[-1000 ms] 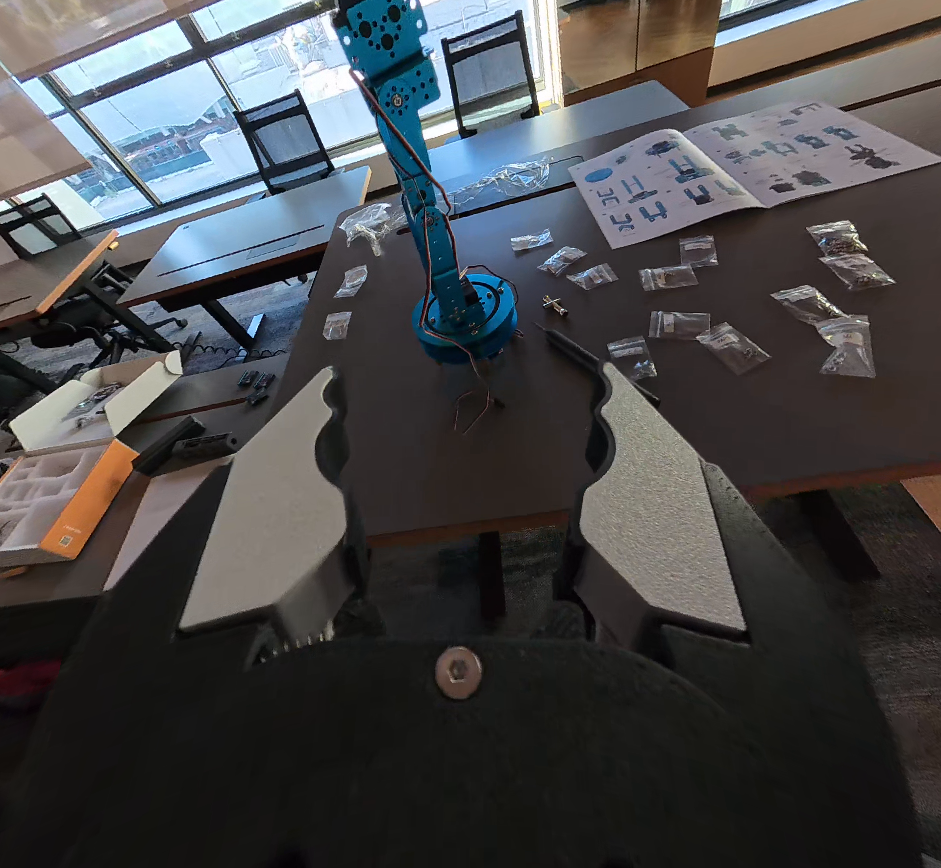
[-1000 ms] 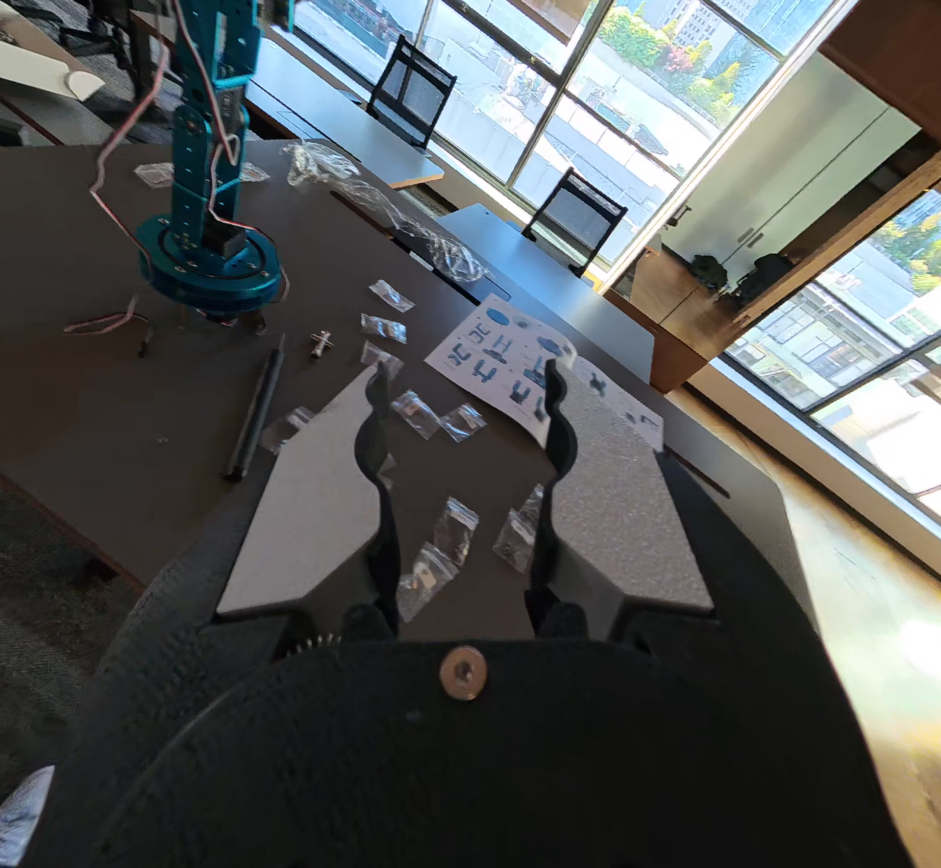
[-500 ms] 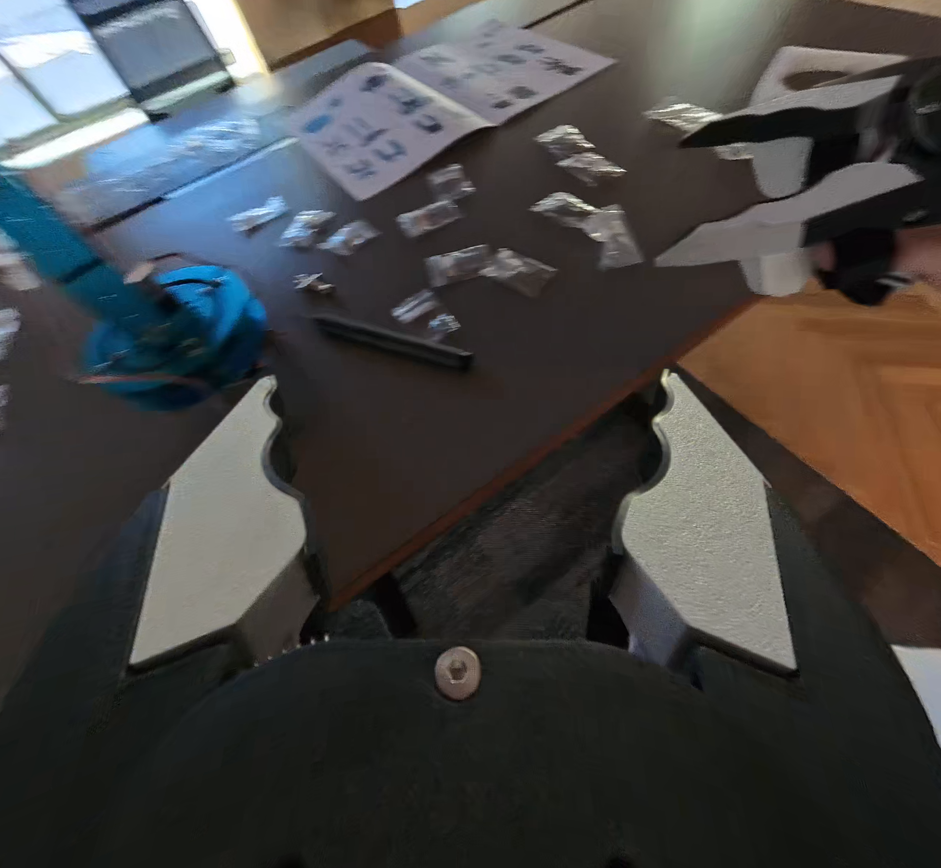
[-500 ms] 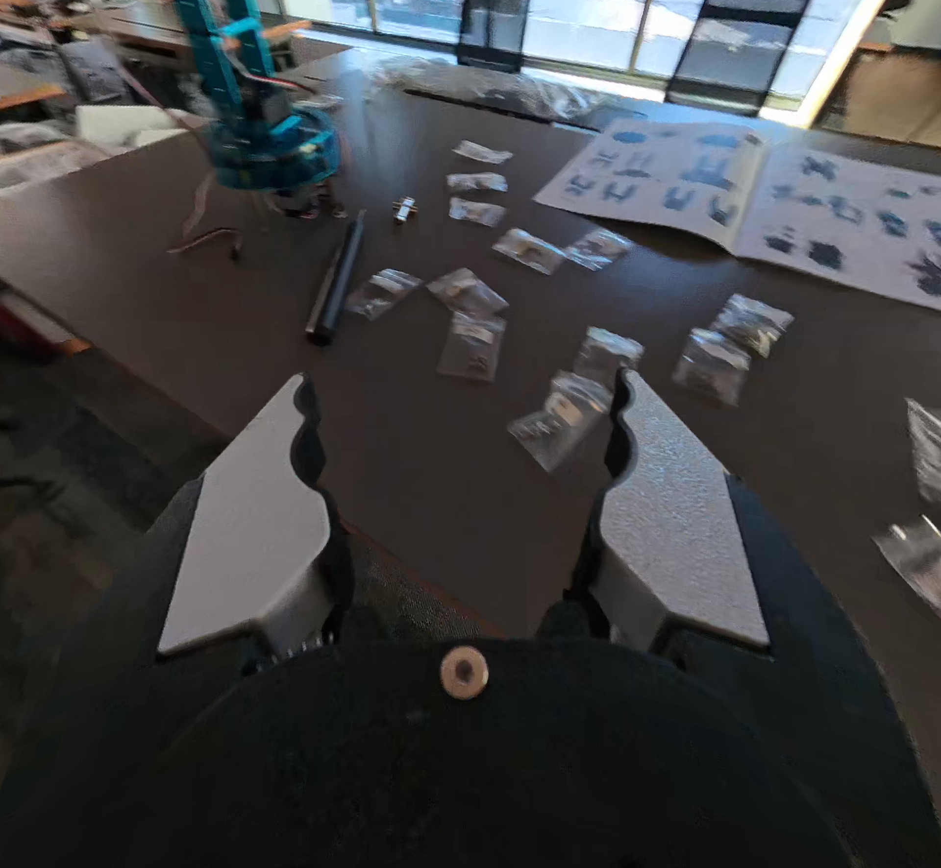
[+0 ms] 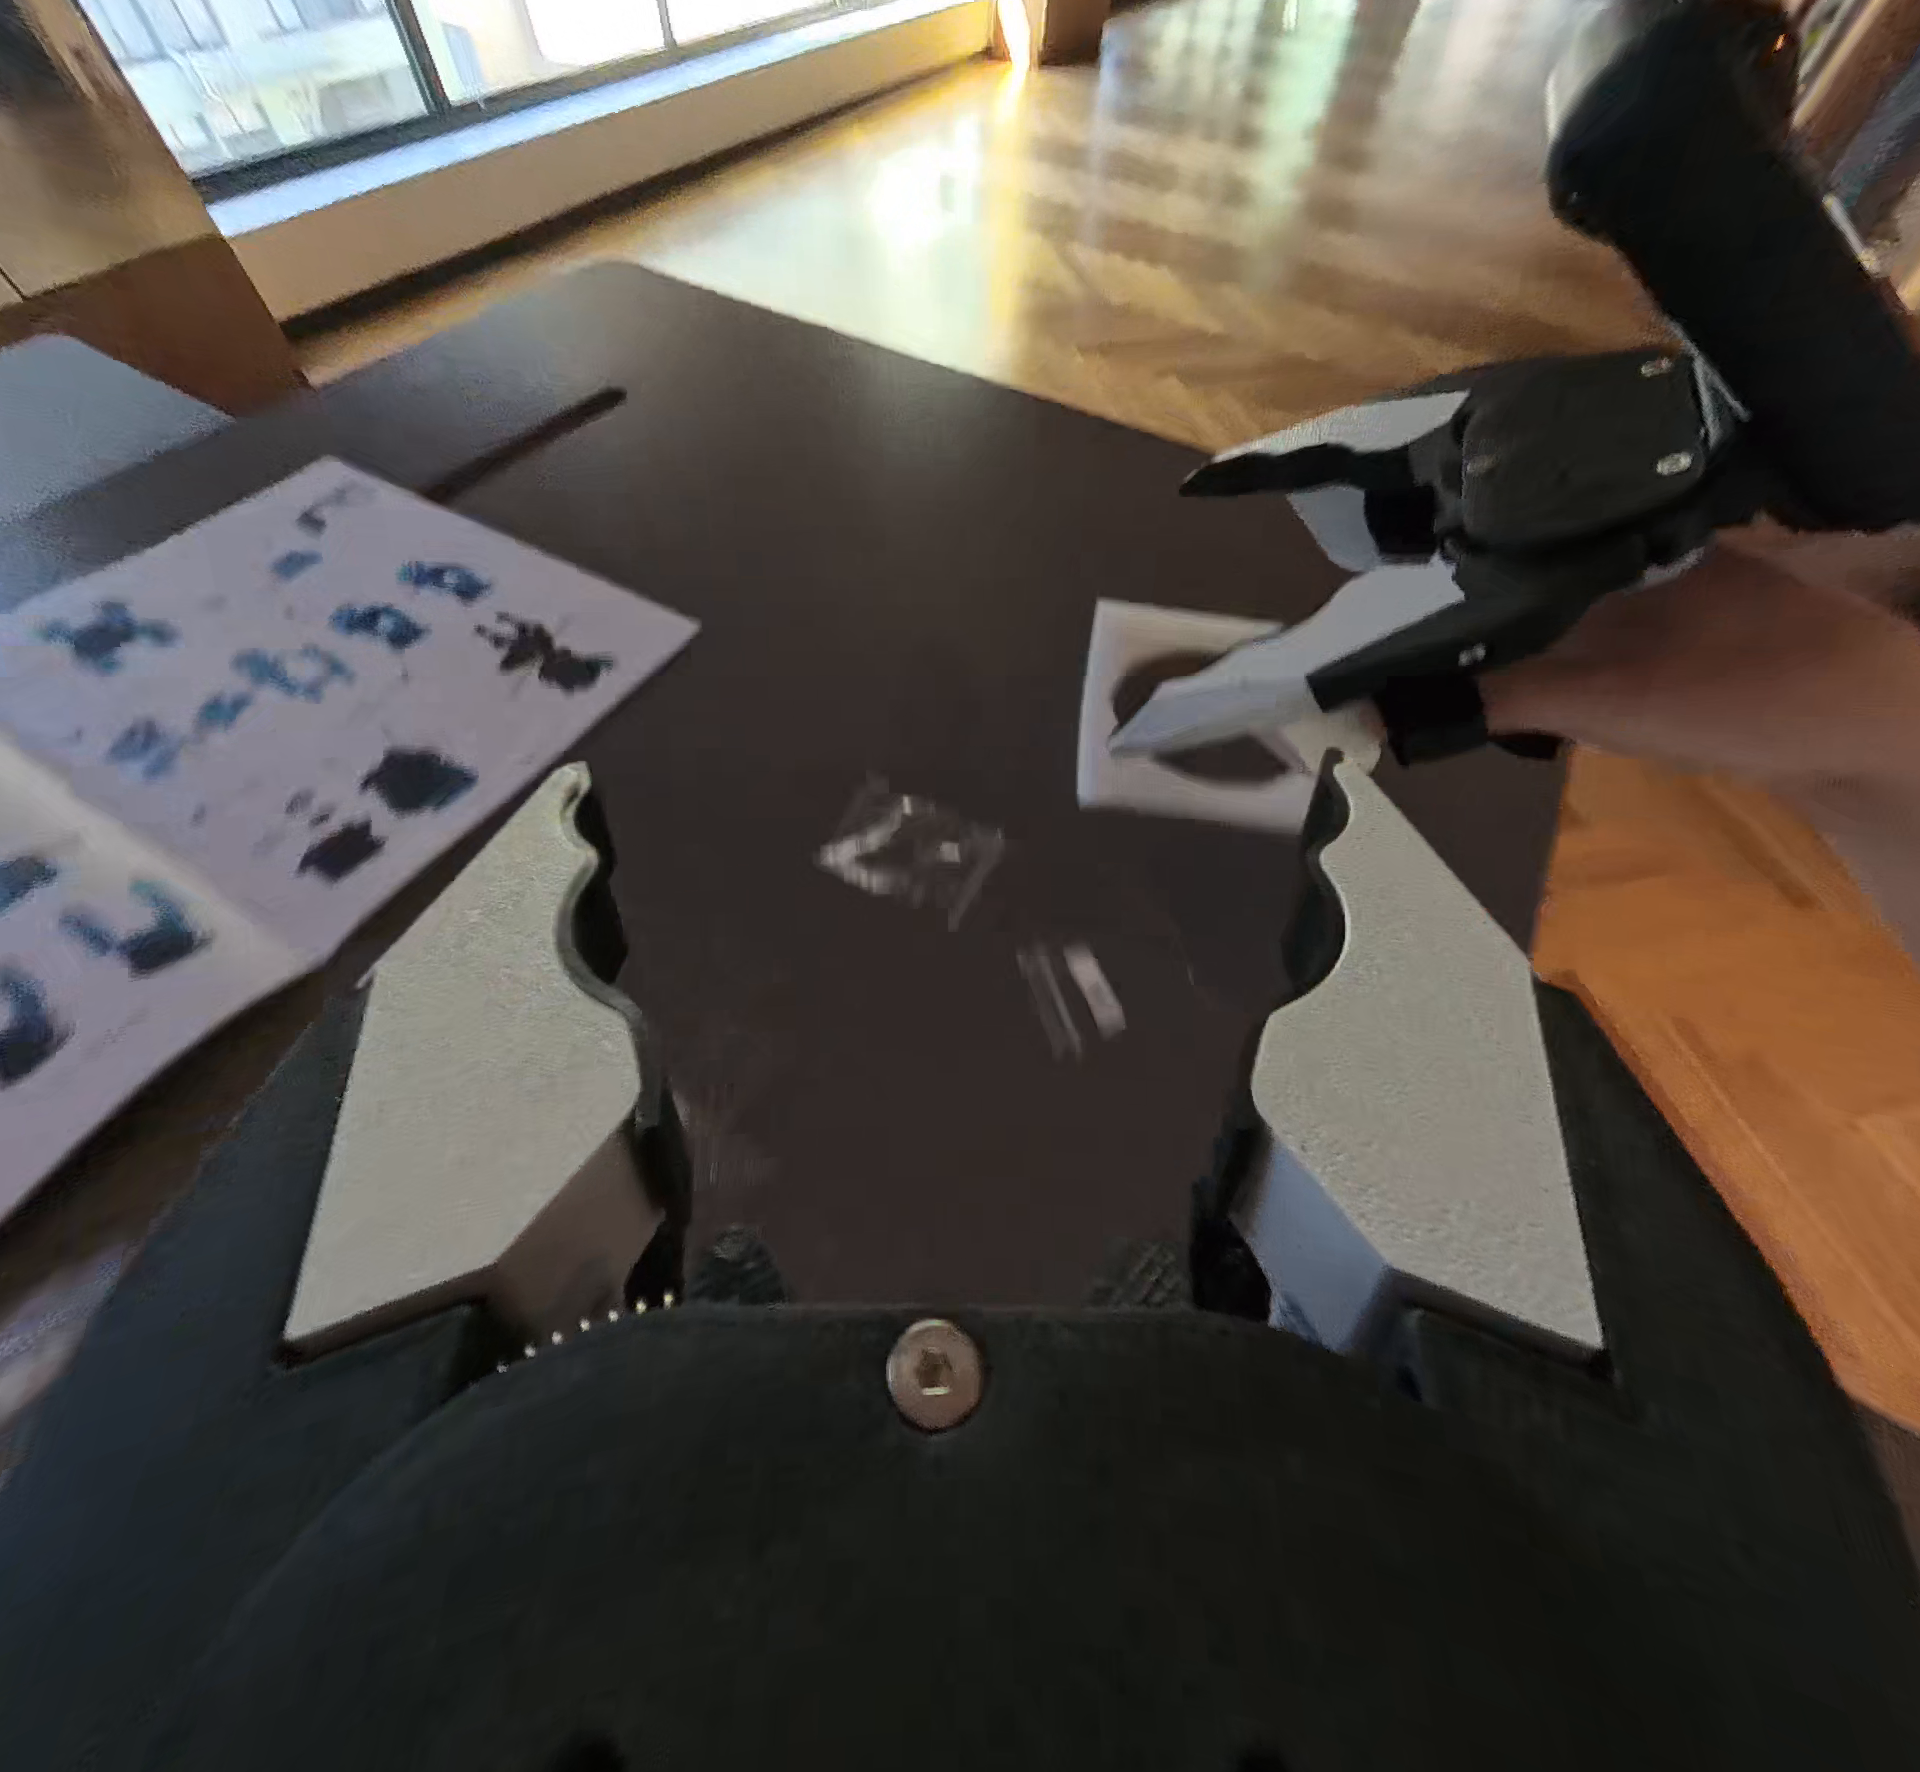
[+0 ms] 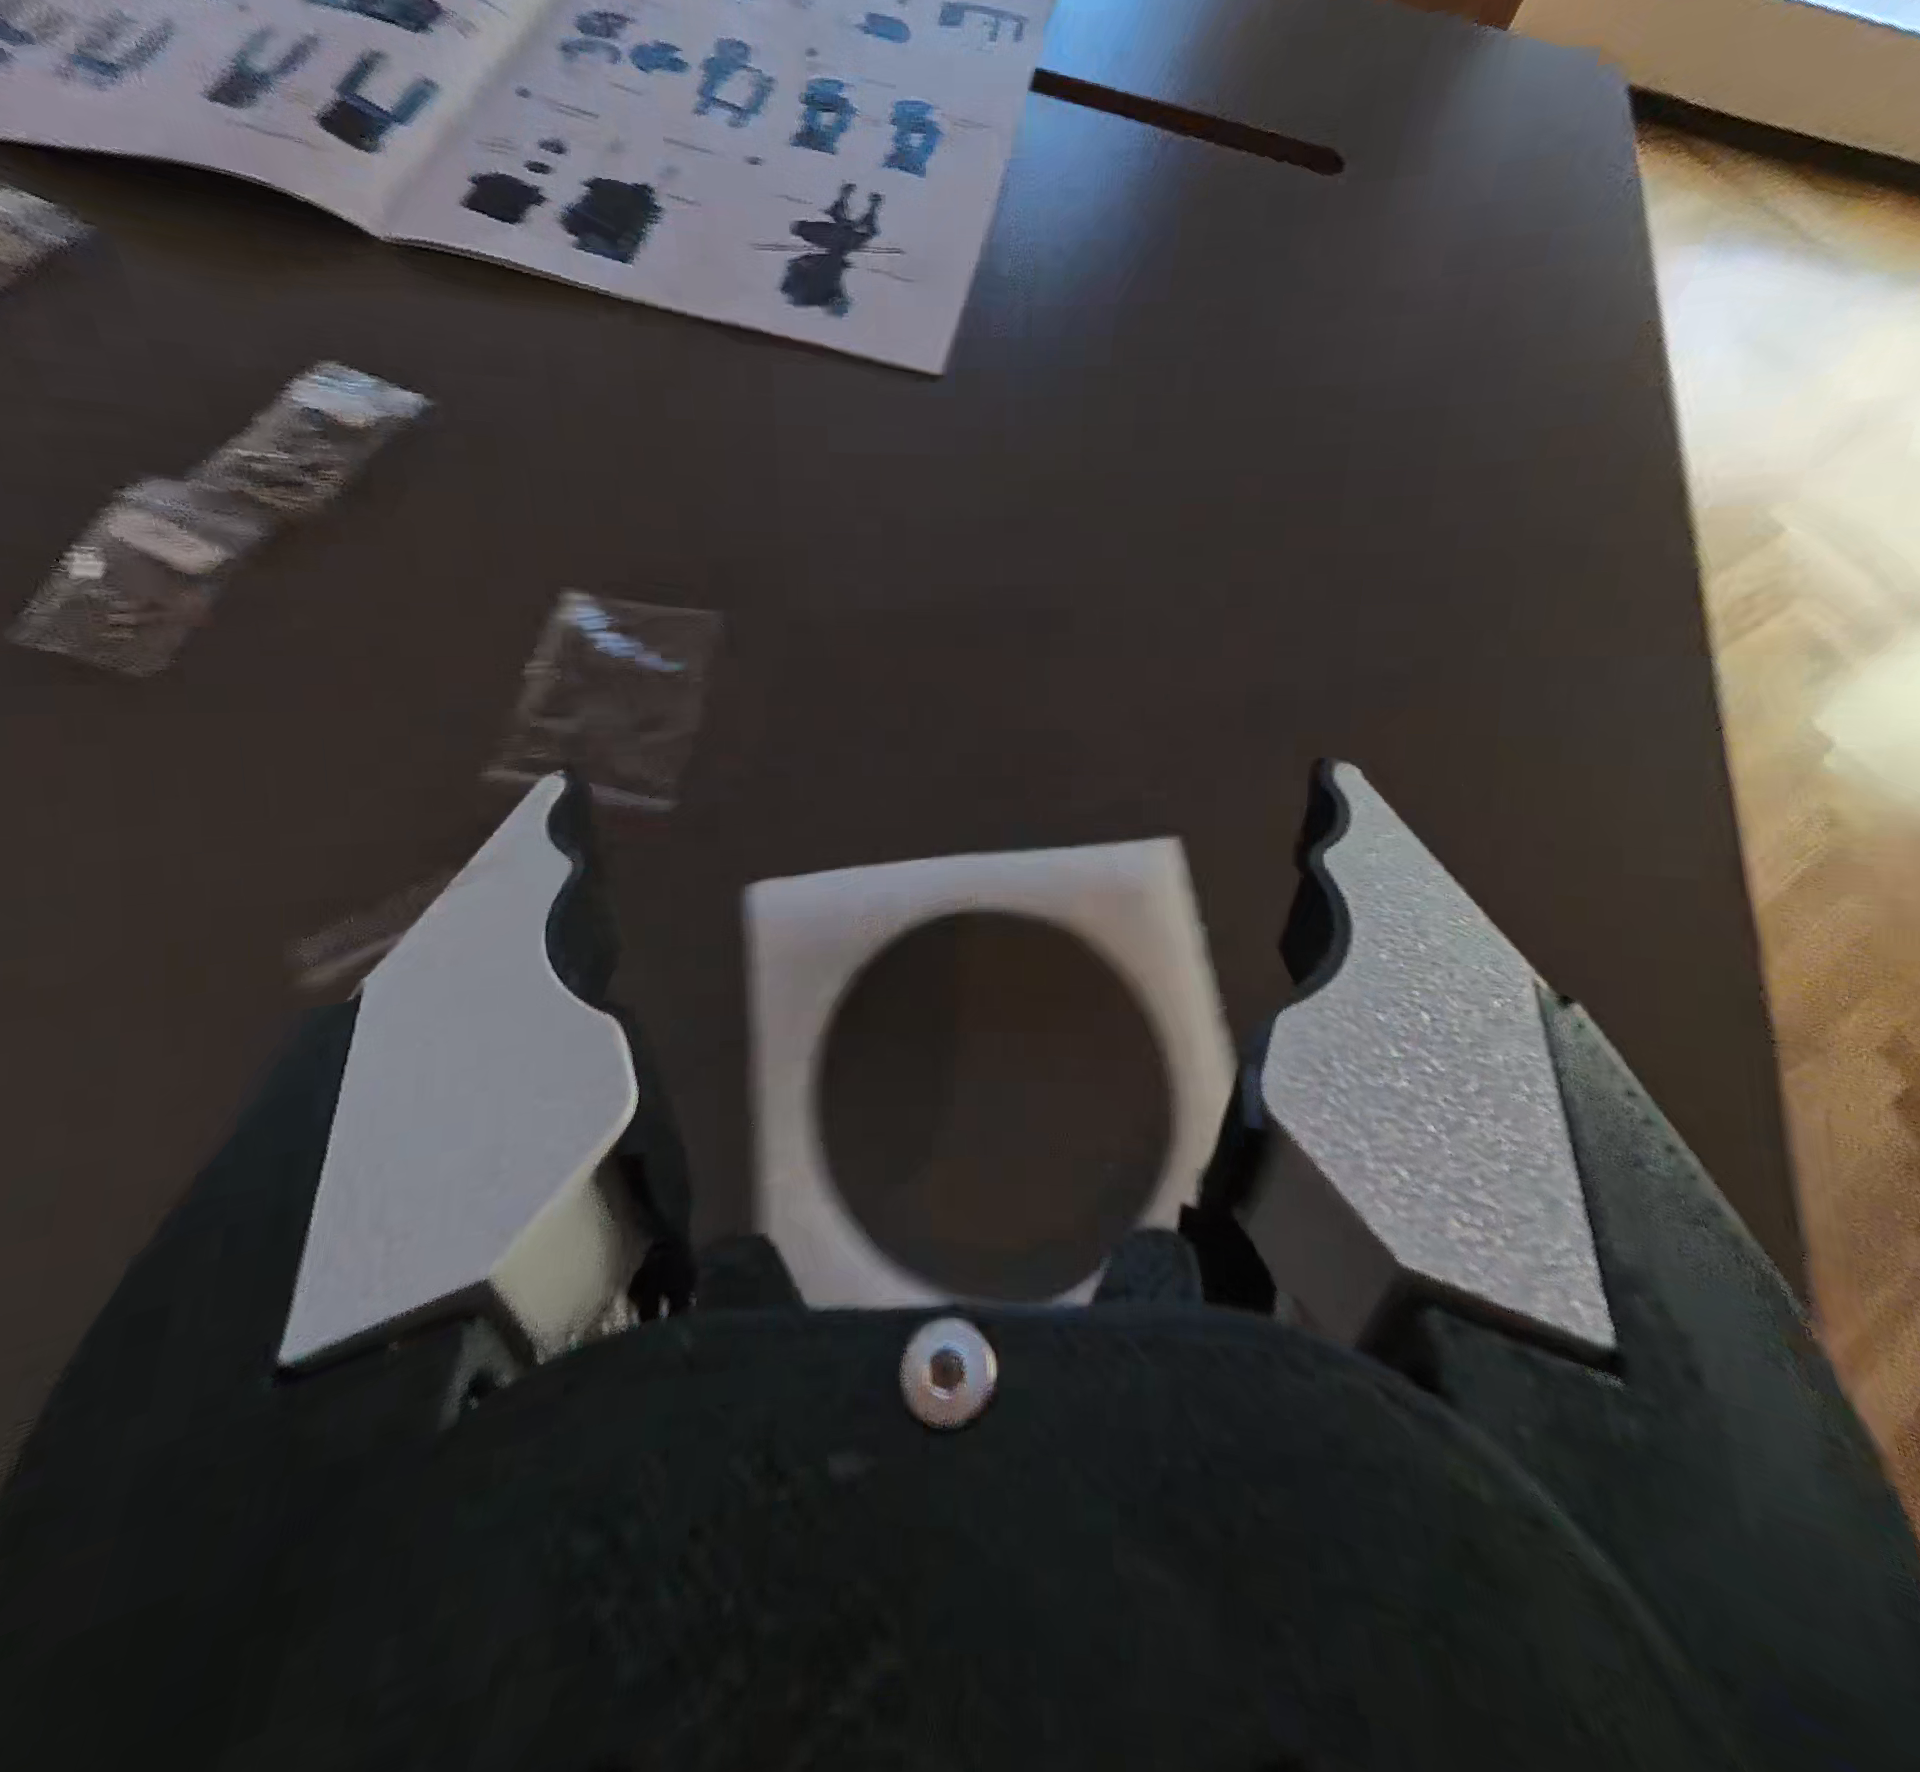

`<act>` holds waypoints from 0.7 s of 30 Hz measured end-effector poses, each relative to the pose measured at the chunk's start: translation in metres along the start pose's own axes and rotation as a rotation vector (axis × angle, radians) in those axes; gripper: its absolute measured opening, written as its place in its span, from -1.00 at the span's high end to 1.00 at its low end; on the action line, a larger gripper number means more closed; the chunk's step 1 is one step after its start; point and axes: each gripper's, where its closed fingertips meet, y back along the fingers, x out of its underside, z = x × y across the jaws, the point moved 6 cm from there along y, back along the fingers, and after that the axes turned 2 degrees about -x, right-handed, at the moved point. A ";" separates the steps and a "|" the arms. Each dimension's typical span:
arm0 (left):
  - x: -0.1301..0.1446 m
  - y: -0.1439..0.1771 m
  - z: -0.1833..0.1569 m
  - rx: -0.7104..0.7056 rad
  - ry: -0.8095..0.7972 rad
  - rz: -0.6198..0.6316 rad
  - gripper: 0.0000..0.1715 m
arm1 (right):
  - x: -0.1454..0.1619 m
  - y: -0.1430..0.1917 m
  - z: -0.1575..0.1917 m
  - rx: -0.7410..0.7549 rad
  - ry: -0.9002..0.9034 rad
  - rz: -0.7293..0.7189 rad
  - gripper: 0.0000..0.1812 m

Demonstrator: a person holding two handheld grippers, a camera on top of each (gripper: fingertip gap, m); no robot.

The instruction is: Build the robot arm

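my right gripper (image 6: 945, 777) hangs spread wide over a white square foam piece with a round hole (image 6: 977, 901), which sits between its fingers, untouched as far as i can tell. my left gripper (image 5: 951, 782) is also apart, empty, above small clear bags (image 5: 914, 855) on the dark table (image 5: 831, 496); an open instruction booklet (image 5: 260, 683) lies to its left. nothing is gripped.

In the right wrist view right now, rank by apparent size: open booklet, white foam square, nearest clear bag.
1. open booklet
2. white foam square, though nearness enlarges it
3. clear bag
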 end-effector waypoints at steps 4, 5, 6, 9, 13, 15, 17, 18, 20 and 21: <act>-0.007 -0.130 0.009 -0.071 0.033 0.076 -0.60 | -0.007 -0.053 -0.088 -0.028 0.098 0.060 -0.52; -0.003 -0.158 0.012 -0.077 0.040 0.109 -0.62 | -0.007 -0.066 -0.106 -0.040 0.093 0.073 -0.52; 0.002 -0.183 0.016 -0.087 0.045 0.141 -0.65 | -0.006 -0.078 -0.122 -0.057 0.077 0.093 -0.54; 0.016 -0.233 0.032 -0.134 0.077 0.205 -0.68 | -0.001 -0.116 -0.155 -0.103 0.044 0.150 -0.62; 0.031 -0.271 0.047 -0.194 0.107 0.307 -0.78 | 0.009 -0.151 -0.162 -0.182 -0.018 0.154 -0.67; 0.037 -0.281 0.054 -0.233 0.098 0.331 -0.82 | 0.007 -0.157 -0.166 -0.143 -0.009 0.149 -0.66; 0.039 -0.285 0.062 -0.254 0.140 0.325 -0.84 | 0.003 -0.159 -0.166 -0.130 0.007 0.128 -0.63; 0.040 -0.285 0.065 -0.264 0.162 0.339 -0.83 | 0.004 -0.160 -0.164 -0.143 -0.009 0.141 -0.60; 0.041 -0.287 0.068 -0.261 0.187 0.351 -0.84 | 0.005 -0.160 -0.165 -0.138 -0.039 0.149 -0.60; 0.042 -0.287 0.068 -0.263 0.194 0.359 -0.84 | 0.005 -0.160 -0.164 -0.131 -0.040 0.148 -0.59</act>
